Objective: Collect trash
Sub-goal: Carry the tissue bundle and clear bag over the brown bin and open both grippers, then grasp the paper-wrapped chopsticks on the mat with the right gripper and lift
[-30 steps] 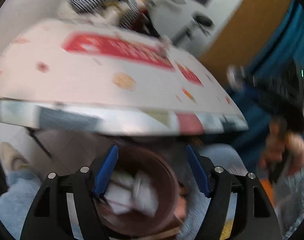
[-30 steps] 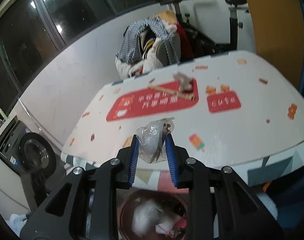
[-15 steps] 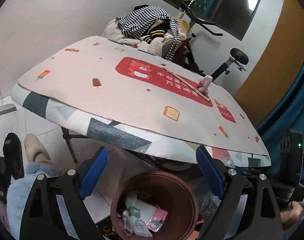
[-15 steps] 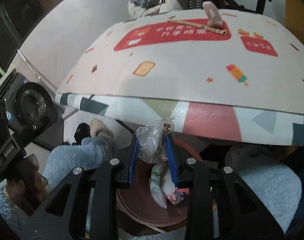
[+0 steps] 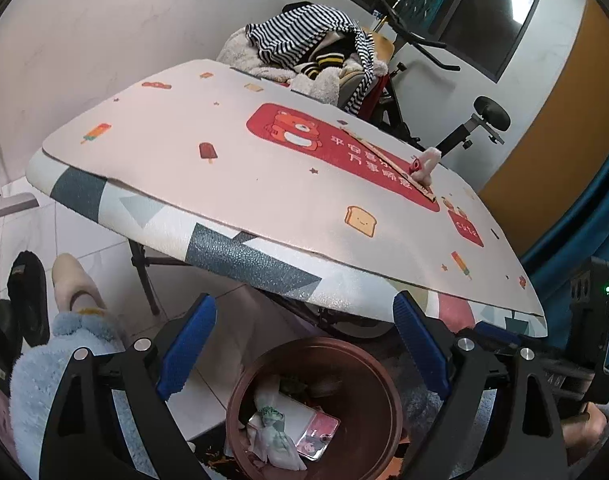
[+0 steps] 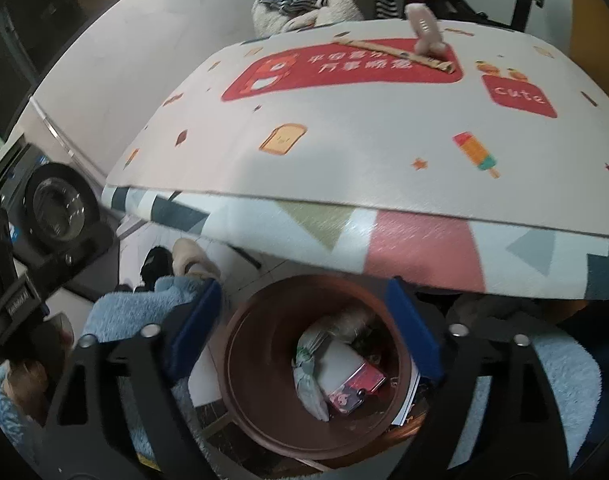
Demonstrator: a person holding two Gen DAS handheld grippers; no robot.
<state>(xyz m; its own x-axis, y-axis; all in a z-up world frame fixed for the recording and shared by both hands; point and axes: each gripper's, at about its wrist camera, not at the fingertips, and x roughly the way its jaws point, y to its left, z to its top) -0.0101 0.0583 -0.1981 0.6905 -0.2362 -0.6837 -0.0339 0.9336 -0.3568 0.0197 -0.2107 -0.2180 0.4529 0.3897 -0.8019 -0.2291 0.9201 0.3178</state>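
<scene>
The right gripper [image 6: 304, 324] has just spread its fingers wide above the brown bin [image 6: 240, 380], nothing between them; the left gripper [image 5: 304, 352] is wide and empty. Wrappers lie in the bin. A pink scrap [image 5: 424, 162] and strip [image 5: 388, 162] remain on the far worktop [image 5: 232, 184].
</scene>
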